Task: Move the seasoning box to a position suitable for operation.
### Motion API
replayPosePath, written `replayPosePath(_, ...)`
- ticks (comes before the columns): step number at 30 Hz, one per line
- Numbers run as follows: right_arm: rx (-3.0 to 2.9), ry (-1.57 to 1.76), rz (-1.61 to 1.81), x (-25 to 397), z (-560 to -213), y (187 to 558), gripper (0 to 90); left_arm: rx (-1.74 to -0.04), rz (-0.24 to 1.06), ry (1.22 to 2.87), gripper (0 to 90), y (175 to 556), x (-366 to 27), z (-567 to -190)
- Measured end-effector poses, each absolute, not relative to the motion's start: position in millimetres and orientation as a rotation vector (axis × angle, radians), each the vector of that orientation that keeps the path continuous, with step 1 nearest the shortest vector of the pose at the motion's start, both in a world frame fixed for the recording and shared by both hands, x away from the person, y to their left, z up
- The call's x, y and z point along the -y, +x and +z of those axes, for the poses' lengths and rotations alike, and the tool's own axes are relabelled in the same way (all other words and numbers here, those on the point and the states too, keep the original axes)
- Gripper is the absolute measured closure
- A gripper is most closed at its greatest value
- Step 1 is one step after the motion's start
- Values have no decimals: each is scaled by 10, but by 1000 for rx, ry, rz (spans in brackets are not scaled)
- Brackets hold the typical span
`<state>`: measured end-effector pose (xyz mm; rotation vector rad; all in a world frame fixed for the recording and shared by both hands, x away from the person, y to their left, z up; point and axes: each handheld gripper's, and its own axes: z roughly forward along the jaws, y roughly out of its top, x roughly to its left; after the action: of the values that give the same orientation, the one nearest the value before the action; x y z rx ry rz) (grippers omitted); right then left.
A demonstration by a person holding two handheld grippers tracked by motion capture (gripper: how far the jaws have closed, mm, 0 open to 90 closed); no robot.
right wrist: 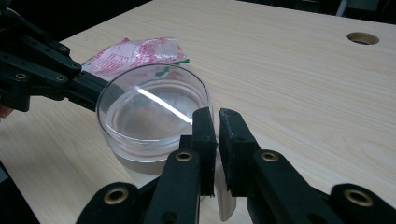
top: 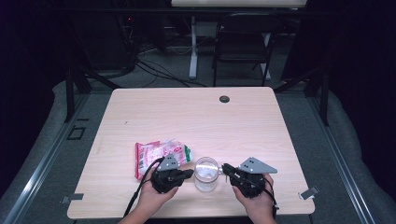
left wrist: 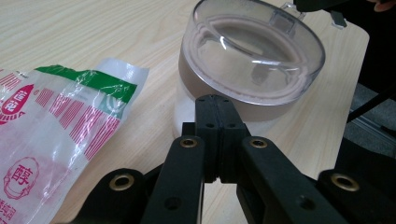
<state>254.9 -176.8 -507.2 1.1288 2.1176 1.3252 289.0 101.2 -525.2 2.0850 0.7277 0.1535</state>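
Looking down from the high view, you hold the left tool (top: 187, 173) and the right tool (top: 227, 170) on either side of a clear jar (top: 206, 173), which stands on the worktop (top: 196, 116) between their tips. A pink and white snack bag (top: 159, 156) lies flat just behind your left tool, on its outer side.

Along your left tool (left wrist: 215, 103) in the left gripper view, the jaws are pressed together with nothing between them, their tips right against the lower wall of the jar (left wrist: 252, 60); I cannot tell whether they touch it. The snack bag (left wrist: 56, 135) lies to the left of the jaws, near them.

Along your right tool (right wrist: 215, 122) in the right gripper view, the jaws are nearly closed, with a thin slit between them and nothing held. The jar (right wrist: 154, 116) sits just ahead and left of the tips, with the snack bag (right wrist: 135, 53) beyond it.
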Motion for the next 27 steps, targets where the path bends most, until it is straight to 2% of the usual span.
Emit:
replayPosePath(22,-2111,1138,1336,1783,-5088,2547,851,-690,165,2069,886,2822,-982,-5132)
replayPosePath(27,-2114,1136,1336,1786,-5087,2542,829,-686,164,2073,886,2817,-965,-5120)
